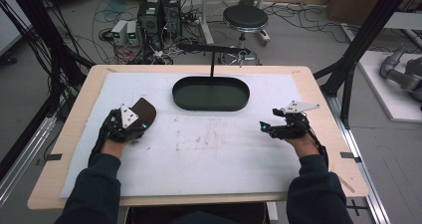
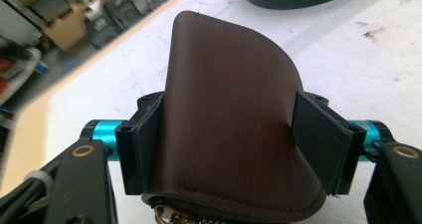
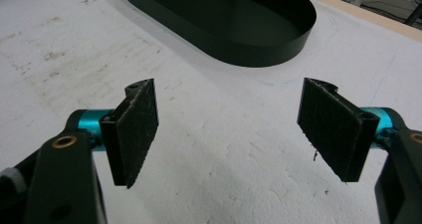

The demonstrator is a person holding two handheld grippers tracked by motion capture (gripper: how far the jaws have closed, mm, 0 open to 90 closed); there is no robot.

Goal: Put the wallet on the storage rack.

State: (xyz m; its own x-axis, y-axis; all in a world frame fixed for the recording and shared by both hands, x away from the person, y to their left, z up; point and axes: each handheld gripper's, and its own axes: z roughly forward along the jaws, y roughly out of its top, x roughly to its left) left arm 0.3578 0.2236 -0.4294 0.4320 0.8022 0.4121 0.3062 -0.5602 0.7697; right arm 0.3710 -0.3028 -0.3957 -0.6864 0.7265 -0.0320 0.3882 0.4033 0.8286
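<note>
A brown leather pouch (image 1: 145,110) with stitched edges lies at the left of the white foam sheet (image 1: 209,149). My left gripper (image 1: 138,119) is shut on it: in the left gripper view both black pads (image 2: 318,134) press against the sides of the pouch (image 2: 229,94), which bulges between them, and a zipper pull shows at its near end. My right gripper (image 1: 264,128) rests low over the right side of the sheet, pointing left. In the right gripper view the right gripper (image 3: 229,119) is open, its jaws wide apart with only bare foam between them.
A black oval tray (image 1: 179,97) sits at the back middle of the sheet, with a thin black stand behind it; its wall shows in the right gripper view as the tray (image 3: 239,50). Beyond the wooden table edge (image 1: 199,67) are cables, computers and a stool.
</note>
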